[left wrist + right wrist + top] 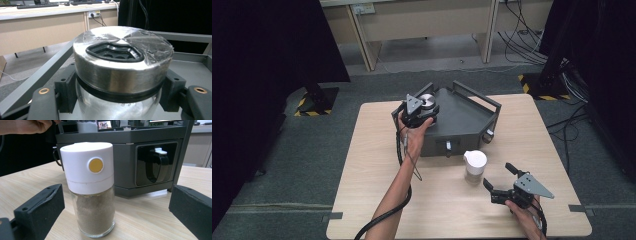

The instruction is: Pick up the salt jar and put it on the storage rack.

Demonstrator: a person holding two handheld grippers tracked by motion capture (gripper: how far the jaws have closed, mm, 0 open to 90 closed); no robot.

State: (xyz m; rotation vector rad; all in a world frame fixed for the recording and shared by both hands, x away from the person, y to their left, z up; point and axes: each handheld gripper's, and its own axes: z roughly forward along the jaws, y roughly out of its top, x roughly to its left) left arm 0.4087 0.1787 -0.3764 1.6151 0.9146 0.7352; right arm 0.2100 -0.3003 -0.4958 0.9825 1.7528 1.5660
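Left gripper (418, 111) clamps the steel-lidded glass jar (120, 75) upright on the grey rack (462, 120). Right gripper (502, 181) gapes; the white-capped spice shaker (89, 187) stands upright on the table (372, 165), straight ahead between its jaws, untouched.

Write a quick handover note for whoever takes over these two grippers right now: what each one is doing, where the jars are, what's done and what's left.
Left gripper: shut on the glass jar with the metal lid, fingers clamped just below the lid, over the dark grey rack at the back of the table.
Right gripper: open and holding nothing, low over the table and aimed at the white-capped spice jar, which stands upright on the table in front of the rack.
Done: metal-lid jar gripped at the rack.
Left, probably: finish handling that jar, then close the right gripper on the spice jar.
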